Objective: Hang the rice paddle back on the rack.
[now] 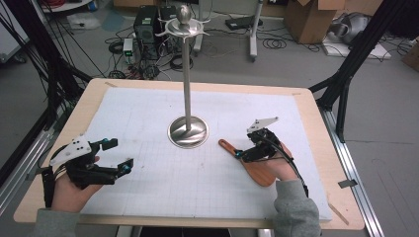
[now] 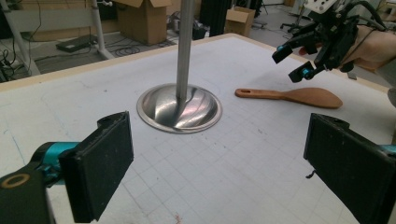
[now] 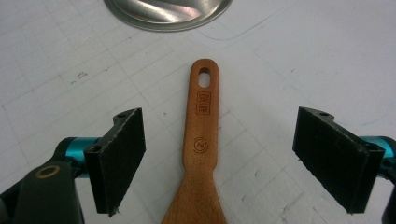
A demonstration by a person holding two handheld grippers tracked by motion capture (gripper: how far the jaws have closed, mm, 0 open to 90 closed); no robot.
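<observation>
So far, nothing is grasped; the right gripper [image 3: 219, 158], jaws apart, straddles the flat brown wooden spatula [image 3: 200, 140] on the tabletop [image 1: 148, 128]; the left gripper [image 1: 114, 154] hangs open beside the steel hook stand [image 1: 188, 94]; lifting and hanging remain.

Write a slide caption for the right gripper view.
Open right gripper poised over a wooden spatula lying near the stand's metal base.

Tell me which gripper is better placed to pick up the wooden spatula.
Right. The right gripper hangs open directly over the wooden spatula, its jaws straddling the handle. The left gripper, also open, sits far across the mat, with the metal stand nearer than the spatula.
</observation>
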